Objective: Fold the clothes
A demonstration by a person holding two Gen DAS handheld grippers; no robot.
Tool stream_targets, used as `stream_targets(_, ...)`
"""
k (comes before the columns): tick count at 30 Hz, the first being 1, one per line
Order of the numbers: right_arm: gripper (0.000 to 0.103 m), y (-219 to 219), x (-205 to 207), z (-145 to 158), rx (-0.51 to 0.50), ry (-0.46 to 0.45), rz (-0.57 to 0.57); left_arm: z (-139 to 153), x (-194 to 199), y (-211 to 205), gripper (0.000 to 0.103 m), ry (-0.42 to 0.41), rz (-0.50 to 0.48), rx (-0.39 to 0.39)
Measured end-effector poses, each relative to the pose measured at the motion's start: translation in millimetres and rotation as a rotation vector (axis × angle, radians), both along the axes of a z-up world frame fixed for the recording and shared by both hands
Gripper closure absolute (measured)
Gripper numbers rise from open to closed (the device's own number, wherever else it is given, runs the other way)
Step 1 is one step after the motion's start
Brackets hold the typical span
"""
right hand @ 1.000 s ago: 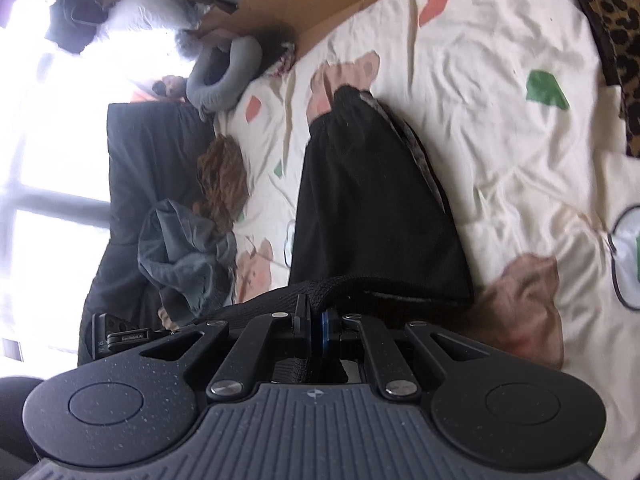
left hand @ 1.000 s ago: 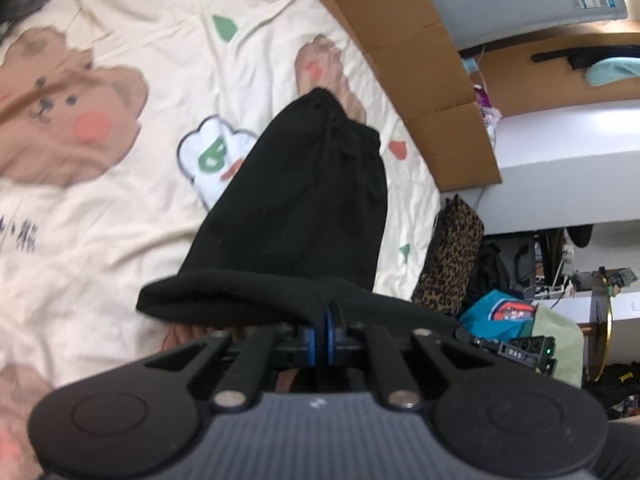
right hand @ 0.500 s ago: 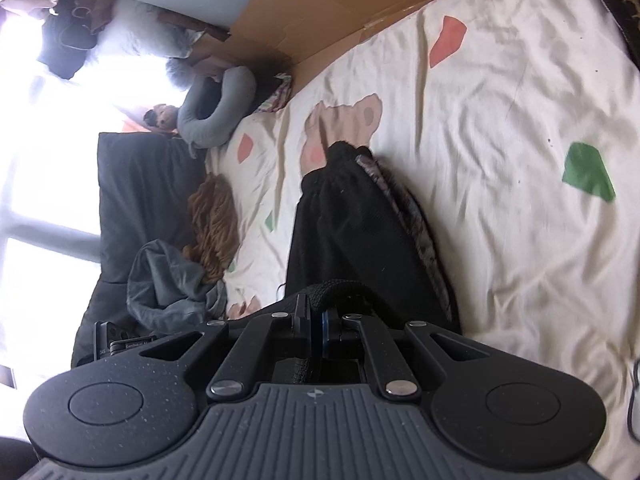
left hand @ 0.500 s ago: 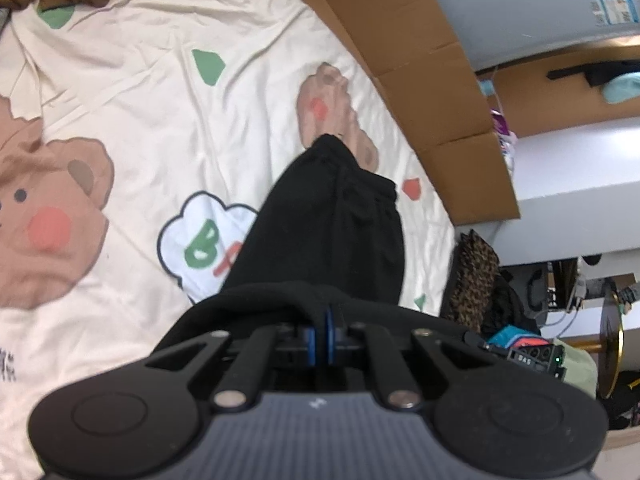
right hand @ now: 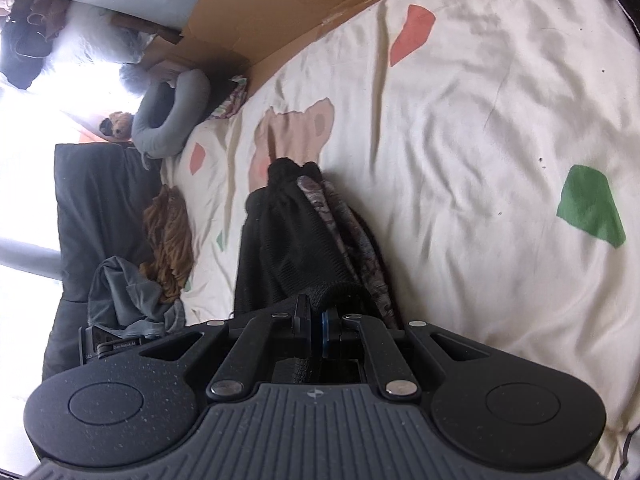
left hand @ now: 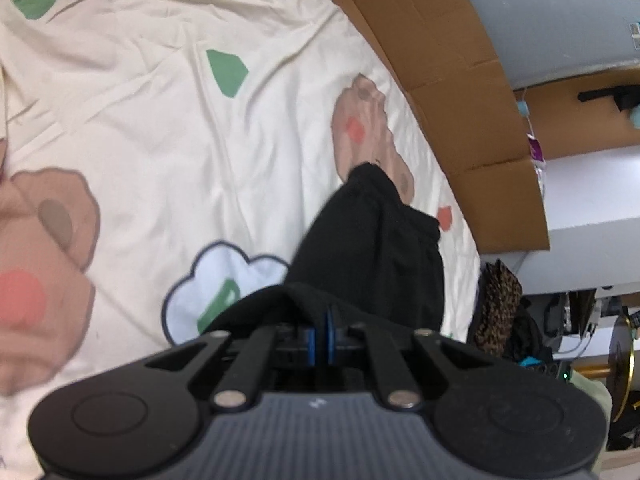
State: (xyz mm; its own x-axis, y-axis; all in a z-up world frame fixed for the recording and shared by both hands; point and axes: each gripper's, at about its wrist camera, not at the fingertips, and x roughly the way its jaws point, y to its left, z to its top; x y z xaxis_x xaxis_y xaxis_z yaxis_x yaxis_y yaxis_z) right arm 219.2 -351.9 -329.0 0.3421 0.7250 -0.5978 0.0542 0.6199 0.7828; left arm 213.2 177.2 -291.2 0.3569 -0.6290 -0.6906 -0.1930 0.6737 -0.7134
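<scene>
A black garment (left hand: 372, 248) lies stretched along a cream bedsheet (left hand: 160, 120) printed with bears and coloured shapes. My left gripper (left hand: 320, 330) is shut on the near edge of that black garment, whose cloth bunches over the blue pads. In the right wrist view the same black garment (right hand: 280, 240) runs away from the camera, a grey patterned lining (right hand: 348, 232) showing along its right side. My right gripper (right hand: 316, 330) is shut on its near black hem. The far end rests on a pink bear print.
Brown cardboard (left hand: 452, 92) lines the far edge of the bed. A leopard-print bag (left hand: 500, 304) and clutter sit beyond the bed's right edge. A grey neck pillow (right hand: 172, 120), a brown furry cloth (right hand: 168, 236), grey-blue clothes (right hand: 128, 296) and a dark cushion (right hand: 96, 208) lie at the left.
Both grippers have moved forward and down along the bed, carrying the near edge of the black garment over the rest of it. The visible length of garment has shortened.
</scene>
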Motion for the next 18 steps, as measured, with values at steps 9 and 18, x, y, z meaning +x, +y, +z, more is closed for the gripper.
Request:
stream_targets(9, 0.1, 0, 16, -25, -0.011, 0.027, 0.001, -22, 11, 1, 0.097, 0.009, -0.016, 0.028)
stream_targets(18, 0.099, 6, 29, -16, 0.002, -0.022, 0.024, -19, 10, 2, 0.096, -0.014, 0.017, 0.044)
